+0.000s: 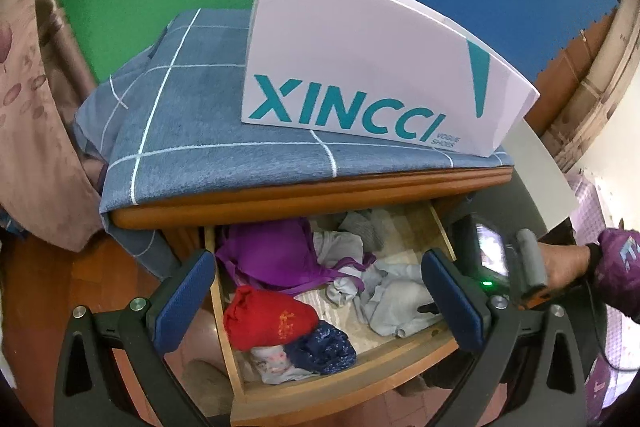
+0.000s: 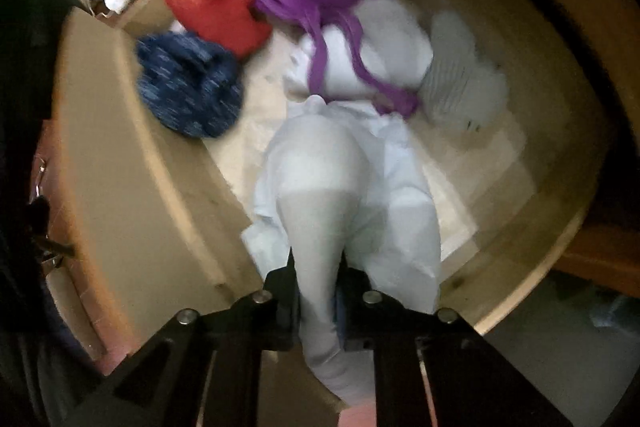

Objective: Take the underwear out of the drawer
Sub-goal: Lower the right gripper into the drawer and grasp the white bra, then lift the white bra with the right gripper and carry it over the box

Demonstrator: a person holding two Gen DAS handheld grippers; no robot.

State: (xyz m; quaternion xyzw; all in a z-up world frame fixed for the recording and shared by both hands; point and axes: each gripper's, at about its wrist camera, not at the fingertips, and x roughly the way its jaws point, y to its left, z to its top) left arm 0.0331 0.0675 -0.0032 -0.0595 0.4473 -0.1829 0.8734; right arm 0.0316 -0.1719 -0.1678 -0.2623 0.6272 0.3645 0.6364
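Open drawer [image 2: 120,163]: right hand-held gripper [image 2: 318,301] pinches pale underwear [image 2: 320,179] near its front edge.

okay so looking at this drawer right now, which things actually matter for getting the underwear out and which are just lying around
Part of the job:
pale underwear, pinched in the right gripper
drawer, open
left gripper, open above the drawer

Just lying about:
purple bra
red garment
dark blue garment
shoe box
blue checked cloth

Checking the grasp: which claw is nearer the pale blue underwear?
Right. The right claw is shut on the pale blue underwear; the left claw hangs open above the drawer.
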